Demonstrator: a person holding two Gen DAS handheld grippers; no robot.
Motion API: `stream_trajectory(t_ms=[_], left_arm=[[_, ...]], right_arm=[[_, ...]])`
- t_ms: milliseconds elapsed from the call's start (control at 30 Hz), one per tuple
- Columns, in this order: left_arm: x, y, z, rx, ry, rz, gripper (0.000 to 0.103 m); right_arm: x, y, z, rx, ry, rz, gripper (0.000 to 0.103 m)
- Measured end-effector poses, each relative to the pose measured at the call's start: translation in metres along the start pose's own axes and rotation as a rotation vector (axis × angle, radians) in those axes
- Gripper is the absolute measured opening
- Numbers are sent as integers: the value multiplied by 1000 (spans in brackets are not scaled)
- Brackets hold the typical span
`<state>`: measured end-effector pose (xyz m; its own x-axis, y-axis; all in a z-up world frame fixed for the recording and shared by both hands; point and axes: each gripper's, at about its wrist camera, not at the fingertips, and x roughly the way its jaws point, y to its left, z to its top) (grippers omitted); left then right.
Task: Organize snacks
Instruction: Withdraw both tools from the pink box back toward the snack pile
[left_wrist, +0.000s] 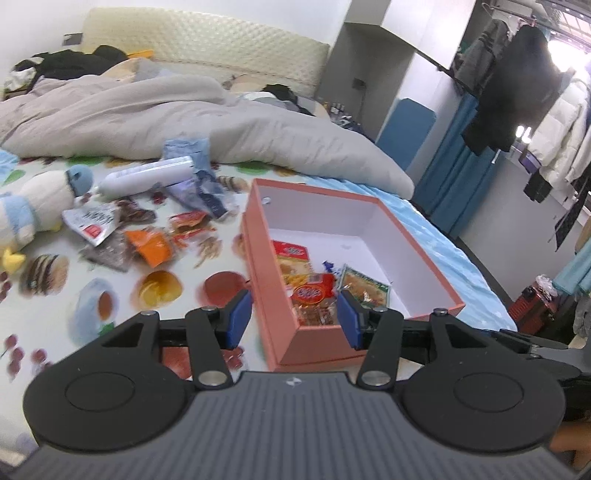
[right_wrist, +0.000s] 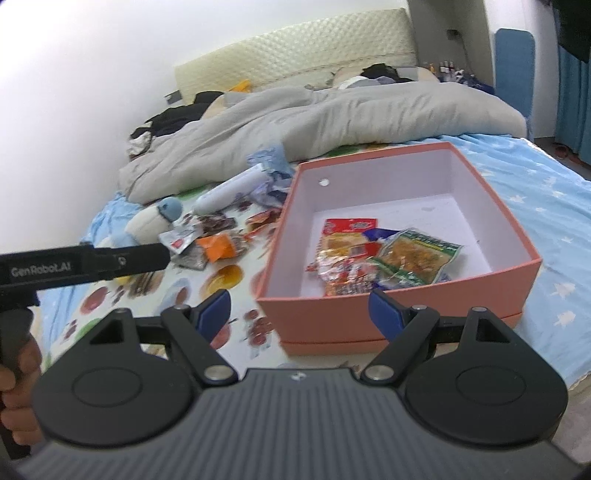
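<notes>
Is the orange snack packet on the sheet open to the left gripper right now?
Probably yes. The orange snack packet lies on top of the pile beside the pink box, with nothing over it. The left gripper is open and empty, with bare sheet between them.

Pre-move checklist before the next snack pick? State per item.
1. Left gripper empty: ok, jaws apart, nothing between them.
2. Right gripper empty: ok, jaws wide, nothing held.
3. Pink box open and able to take more: ok, no lid on it, bare floor at its far end.
4. Packets already boxed: ok, the green packet and red packets lie inside the walls.
5. Snacks left on the bed: not ok, the orange packet, silver pouch and others lie loose left of the box.
6. Pile free of non-snacks: not ok, a plush toy and white tube sit beside it.
</notes>
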<state>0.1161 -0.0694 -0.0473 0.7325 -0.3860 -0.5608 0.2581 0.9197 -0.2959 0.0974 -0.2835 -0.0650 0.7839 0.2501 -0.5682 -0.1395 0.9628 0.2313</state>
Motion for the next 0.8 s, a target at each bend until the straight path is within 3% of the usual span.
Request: stream_trajectory(t_ms=[467, 800], left_arm=[[-73, 32, -25, -89, -61, 135, 64], [-77, 65, -42, -141, -40, 134, 64]], right_arm=[[-16, 40, -5, -46, 10, 108, 83], [-15, 66, -23, -57, 13, 142, 83]])
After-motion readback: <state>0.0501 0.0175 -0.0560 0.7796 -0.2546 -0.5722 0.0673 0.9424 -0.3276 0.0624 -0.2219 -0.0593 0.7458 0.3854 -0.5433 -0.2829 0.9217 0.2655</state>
